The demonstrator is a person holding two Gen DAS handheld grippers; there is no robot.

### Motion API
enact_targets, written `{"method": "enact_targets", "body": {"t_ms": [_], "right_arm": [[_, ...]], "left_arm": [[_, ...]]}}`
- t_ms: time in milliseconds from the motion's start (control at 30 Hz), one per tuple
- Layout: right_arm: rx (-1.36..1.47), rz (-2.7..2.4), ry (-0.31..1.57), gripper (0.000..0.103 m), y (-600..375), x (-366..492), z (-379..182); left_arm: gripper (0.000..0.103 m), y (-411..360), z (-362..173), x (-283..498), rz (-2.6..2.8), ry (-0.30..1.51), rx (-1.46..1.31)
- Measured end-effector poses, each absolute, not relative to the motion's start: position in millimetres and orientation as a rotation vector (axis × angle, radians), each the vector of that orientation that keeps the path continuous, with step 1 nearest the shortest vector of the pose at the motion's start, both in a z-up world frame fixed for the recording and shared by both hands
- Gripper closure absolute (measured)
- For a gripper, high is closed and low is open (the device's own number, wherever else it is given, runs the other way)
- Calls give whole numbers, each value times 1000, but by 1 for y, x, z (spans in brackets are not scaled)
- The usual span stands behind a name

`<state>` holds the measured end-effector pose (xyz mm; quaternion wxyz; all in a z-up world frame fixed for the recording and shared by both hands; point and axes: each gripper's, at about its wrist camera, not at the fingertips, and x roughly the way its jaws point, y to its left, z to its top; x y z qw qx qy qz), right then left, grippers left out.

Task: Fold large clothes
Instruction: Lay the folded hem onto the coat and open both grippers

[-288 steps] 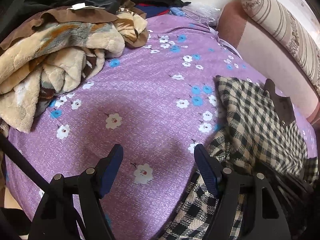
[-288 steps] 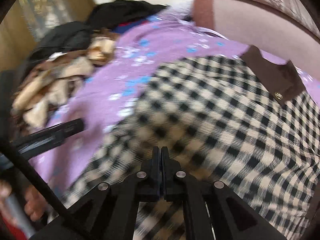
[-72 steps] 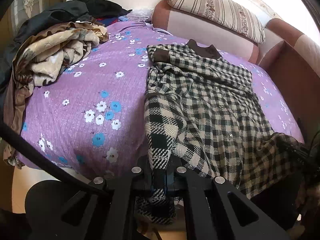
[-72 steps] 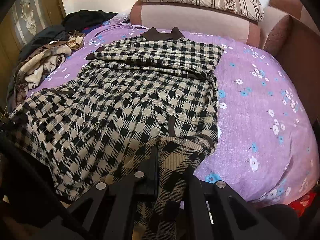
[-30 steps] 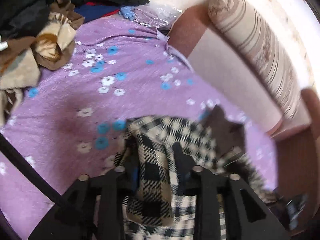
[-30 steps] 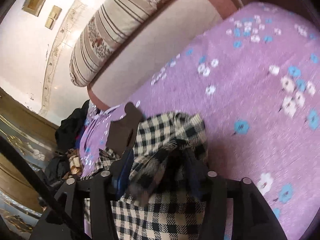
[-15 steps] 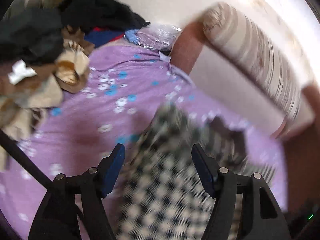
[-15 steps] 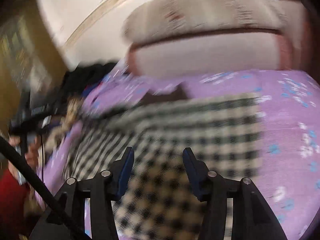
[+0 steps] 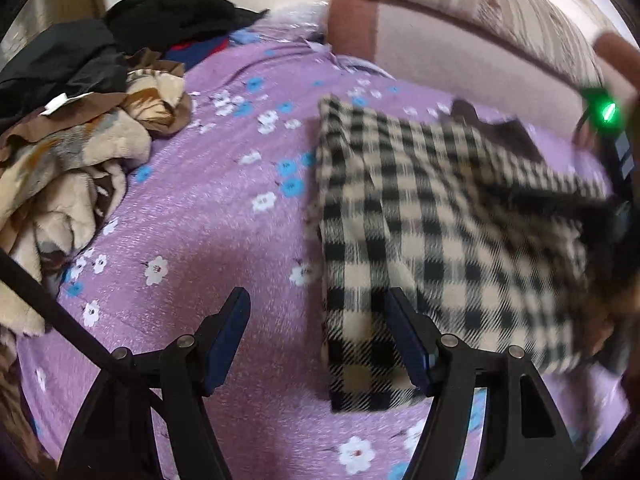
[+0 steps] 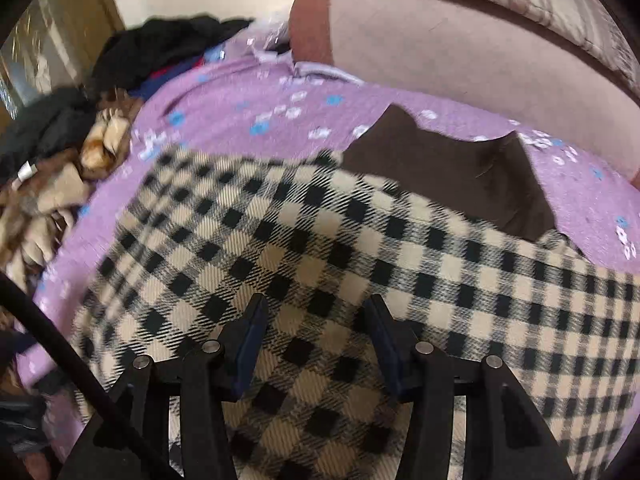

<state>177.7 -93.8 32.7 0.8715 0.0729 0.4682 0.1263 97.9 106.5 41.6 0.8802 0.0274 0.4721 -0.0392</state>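
Observation:
A black-and-cream checked coat [image 9: 440,220] [image 10: 320,240] lies folded on the purple flowered bedspread [image 9: 200,200] [image 10: 240,112]. Its brown collar [image 9: 500,132] [image 10: 460,176] sticks out at the far edge, toward the headboard. My left gripper [image 9: 318,312] is open and holds nothing. It hovers over bare bedspread just left of the coat's left edge, which runs past its right finger [image 9: 404,332]. My right gripper [image 10: 316,320] is open too, above the middle of the checked cloth, with nothing pinched between its pads.
A heap of beige and brown fleece clothes [image 9: 68,152] [image 10: 60,176] and dark garments [image 9: 172,16] fills the bed's left side. A pink padded headboard [image 9: 440,40] [image 10: 460,48] with a striped bolster [image 9: 500,4] closes the far side. A device with a green light [image 9: 608,112] shows at the right edge.
Both grippers let go of the checked cloth they carried a second ago and now stand open. The coat has dropped flat, folded over. My left gripper has slid left off it.

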Motion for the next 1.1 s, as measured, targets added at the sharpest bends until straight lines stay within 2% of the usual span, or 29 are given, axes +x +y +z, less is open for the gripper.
{"method": "enact_targets", "body": {"t_ms": [67,100,167,267,367,533,567,600,633,733,833,933,1100], "right_arm": [[211,282,966,48,-117,156,41],[225,279,964,47,-129,145,44],[262,252,945,44,-170,104,50],[269,139,925,37,-219,50,57],[275,-35,939,34,-269,-9,45],[455,-18,1016,34,-304,-38,5],[509,41,1018,45,-305,-36,0],[561,107,1022,63,-304,-33,-5],[571,126,1031,93,-303,-31,-6],[548,109,1020,97,-310,-40,5],[499,35,1039,98,-324,-54,5],[520,16,1067,98,-327,-55,-7],[463,-77,992,96,-331,-64,12]], "left_arm": [[37,103,33,94,-126,1009,100],[43,102,30,92,-153,1023,107],[90,99,24,89,-206,1062,93],[98,96,27,81,-194,1049,123],[98,94,31,75,-179,1035,131],[98,85,28,70,-145,1030,183],[98,84,30,69,-133,1025,192],[98,84,34,67,-125,1017,192],[98,85,38,65,-119,1009,189],[98,97,56,53,-102,980,174],[98,105,49,48,-85,1004,180],[98,102,34,46,-66,1036,239],[97,109,48,39,71,959,343]]}}
